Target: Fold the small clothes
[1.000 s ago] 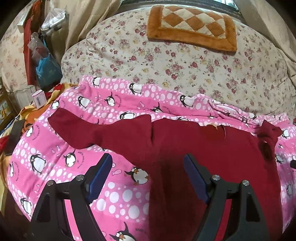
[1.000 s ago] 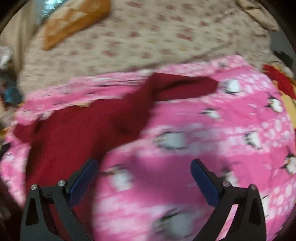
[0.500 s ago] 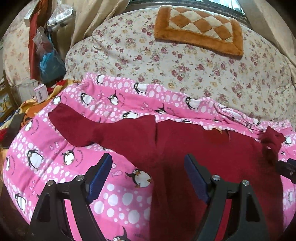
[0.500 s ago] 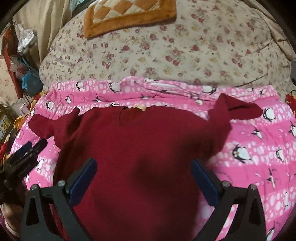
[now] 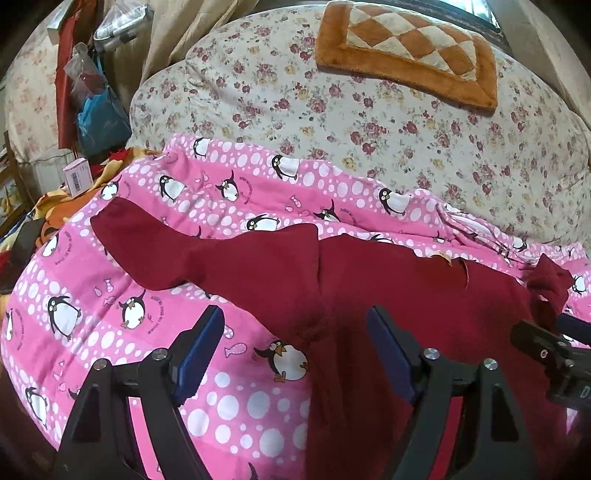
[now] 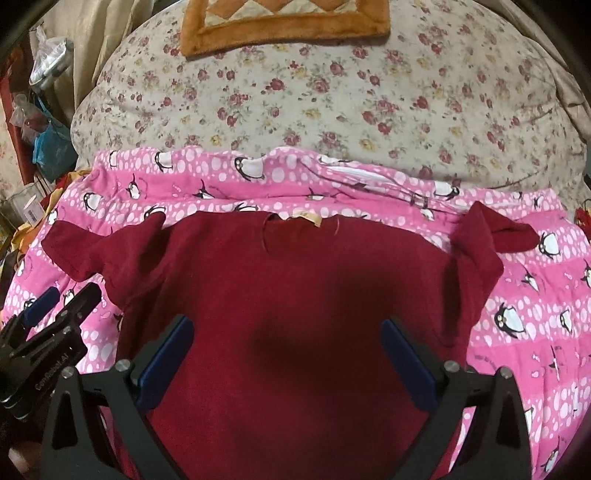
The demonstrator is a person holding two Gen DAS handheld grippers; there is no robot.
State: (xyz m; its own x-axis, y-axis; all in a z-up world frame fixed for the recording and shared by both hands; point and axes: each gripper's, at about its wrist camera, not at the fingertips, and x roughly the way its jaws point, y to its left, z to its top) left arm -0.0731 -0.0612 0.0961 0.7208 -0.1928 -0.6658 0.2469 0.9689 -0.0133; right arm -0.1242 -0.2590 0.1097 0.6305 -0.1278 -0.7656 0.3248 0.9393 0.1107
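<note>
**Red top lying flat as both tongs are hovering wide over it**

A small red top is lying spread out, neck away from the tongs, on a pink penguin blanket covering a bed. Both sets of tongs are standing wide and holding nothing. The right tongs are hanging over the middle of the body, the cloth filling the gap between their blue pads; whether the pads are touching it cannot be told. The left tongs are sitting at the top's left edge, one pad over the blanket and the other over red cloth, with the armpit fold just ahead between them.

The left sleeve is lying stretched out ahead and to the left of the left tongs, flat on the blanket. The right sleeve is bunched and partly doubled over, ahead and well to the right of the right tongs. The neck opening with its pale label is lying straight ahead of the right tongs, near the blanket's far edge, beyond which a floral quilt and an orange checked cushion are lying.

The spread, face-up layout appears to be serving the folding: sleeves out at the sides where each set of tongs can reach one. Judging by this, no fold is yet made, and the crumpled right sleeve is likely needing smoothing first.
</note>
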